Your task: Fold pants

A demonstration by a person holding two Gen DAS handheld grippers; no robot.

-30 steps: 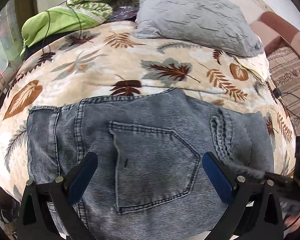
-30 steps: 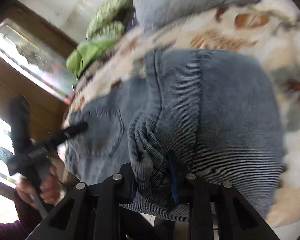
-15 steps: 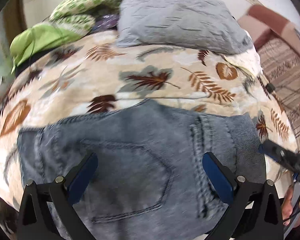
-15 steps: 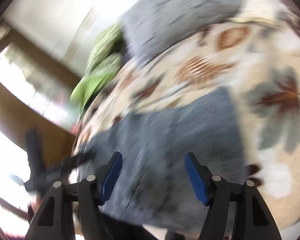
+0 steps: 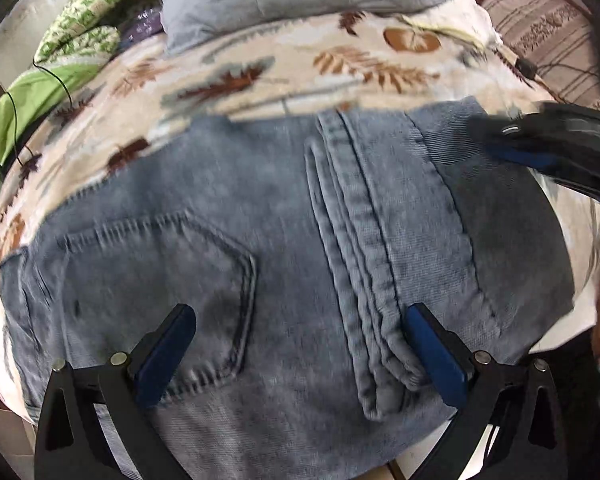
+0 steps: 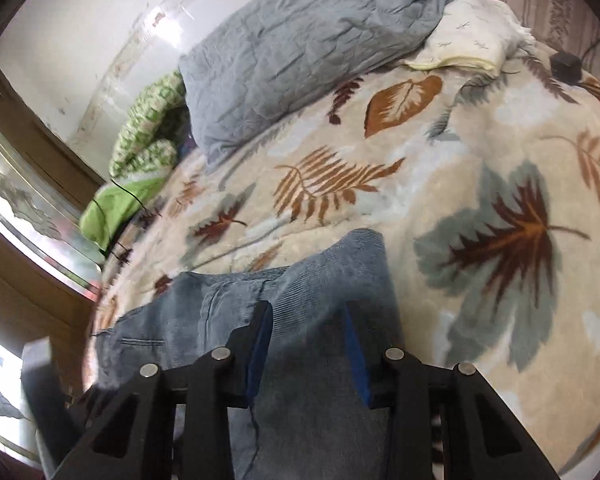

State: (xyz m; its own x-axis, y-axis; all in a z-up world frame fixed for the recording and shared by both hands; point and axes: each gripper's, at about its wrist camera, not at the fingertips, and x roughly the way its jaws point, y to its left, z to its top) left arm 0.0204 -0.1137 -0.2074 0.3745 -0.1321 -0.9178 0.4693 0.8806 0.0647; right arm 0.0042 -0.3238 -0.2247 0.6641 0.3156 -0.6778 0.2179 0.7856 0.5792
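Grey-blue denim pants [image 5: 284,240] lie folded on the leaf-print blanket [image 5: 260,64], back pocket [image 5: 172,280] up, with a bunched seam ridge [image 5: 352,264] running toward me. My left gripper [image 5: 300,344] is open and empty just above the near edge of the pants. My right gripper [image 6: 306,336] is open over the right part of the pants [image 6: 324,280], holding nothing. It also shows blurred at the right in the left wrist view [image 5: 548,148].
A grey pillow [image 6: 308,40] and a cream pillow [image 6: 468,44] lie at the head of the bed. Green bedding [image 5: 76,52] is piled at the back left. A striped sofa [image 5: 540,28] stands at the right. A wooden mirrored cupboard [image 6: 16,184] is at the left.
My right gripper let go of the bunched denim, opened and lifted, tilting toward the bed. My left gripper shifted right along the pants and stayed open.
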